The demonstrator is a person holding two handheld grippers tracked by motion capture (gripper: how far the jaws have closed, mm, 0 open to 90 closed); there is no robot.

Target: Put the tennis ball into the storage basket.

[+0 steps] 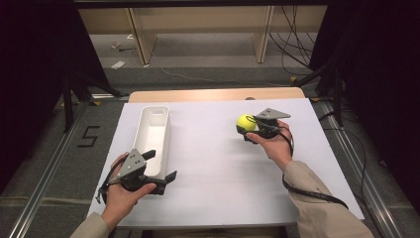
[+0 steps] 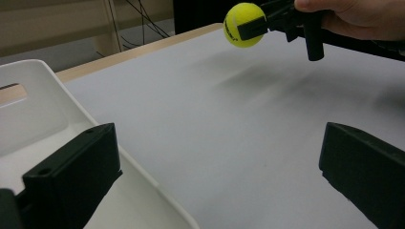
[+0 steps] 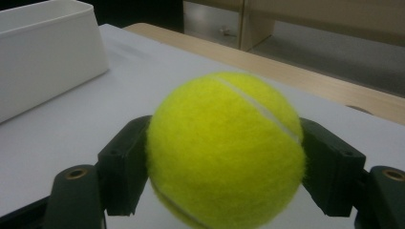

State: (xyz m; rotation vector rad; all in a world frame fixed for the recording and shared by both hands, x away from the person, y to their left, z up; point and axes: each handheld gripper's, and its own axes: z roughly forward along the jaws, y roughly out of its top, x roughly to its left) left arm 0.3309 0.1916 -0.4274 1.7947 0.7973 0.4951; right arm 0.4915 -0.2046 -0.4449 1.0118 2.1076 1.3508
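Note:
A yellow tennis ball (image 1: 245, 122) is clamped between the jaws of my right gripper (image 1: 246, 125), at the right of the white table sheet (image 1: 218, 168). In the right gripper view the ball (image 3: 224, 148) sits between the two black pads (image 3: 125, 164) of the gripper (image 3: 224, 164). From the left gripper view the ball (image 2: 244, 25) hangs a little above the sheet, with its shadow below it. My left gripper (image 1: 161, 166) is open at the near end of a long white bin (image 1: 153, 133). Its jaws (image 2: 217, 181) straddle the bin's right wall (image 2: 143, 179) with nothing gripped.
The bin (image 3: 47, 52) lies lengthwise along the left part of the sheet. A bare wooden table edge (image 1: 213, 94) runs beyond the sheet. Shelving legs and cables stand on the floor behind. Dark stands flank the table.

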